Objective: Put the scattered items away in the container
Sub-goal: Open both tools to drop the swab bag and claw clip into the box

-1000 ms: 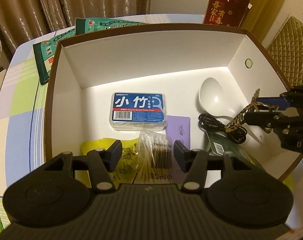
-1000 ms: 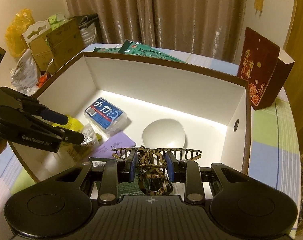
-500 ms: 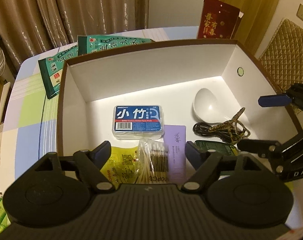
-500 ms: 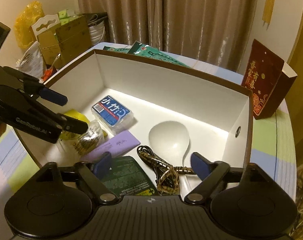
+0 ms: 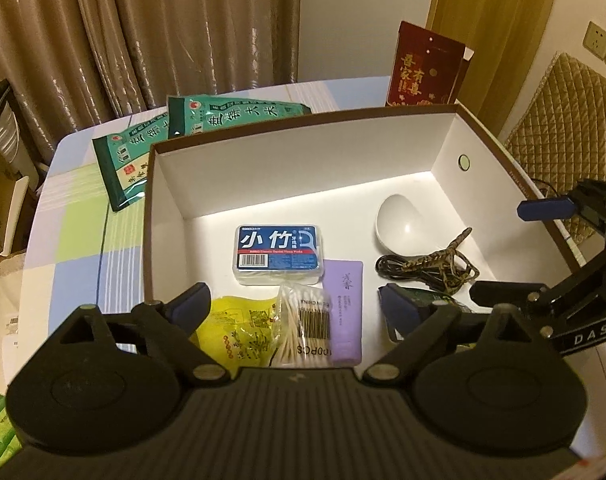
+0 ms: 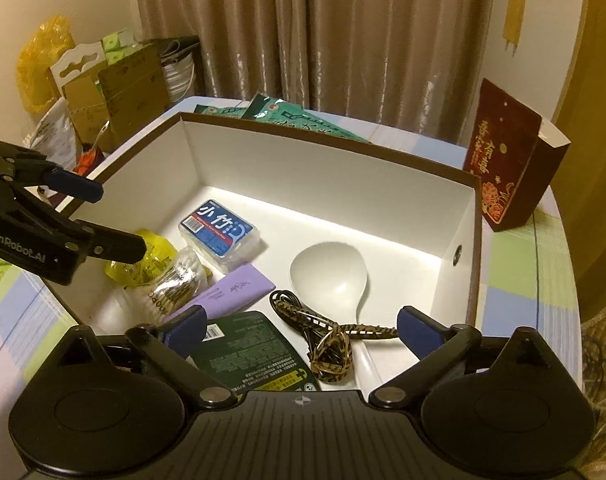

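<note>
- The hair claw (image 6: pixel 335 344) lies in the box (image 5: pixel 303 152), on the black cable beside the white spoon (image 6: pixel 331 276)
- Both the right gripper (image 6: pixel 299 328) and left gripper (image 5: pixel 299 304) have just been opening, jaws spread, nothing between
- Risk: a low finger could snag the cable on the way out and drag the claw with it

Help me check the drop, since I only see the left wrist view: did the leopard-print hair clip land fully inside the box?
Observer: Yes. The hair clip lies on the floor of the box, across the handle of the white spoon.
Operator: Is the right gripper clear of it?
Observer: Yes. The right gripper has just been opening, and its fingers stand wide with nothing between them.
Operator: What is half hidden behind my own right finger?
Observer: A dark green packet, lying flat beside the purple tube.
</note>
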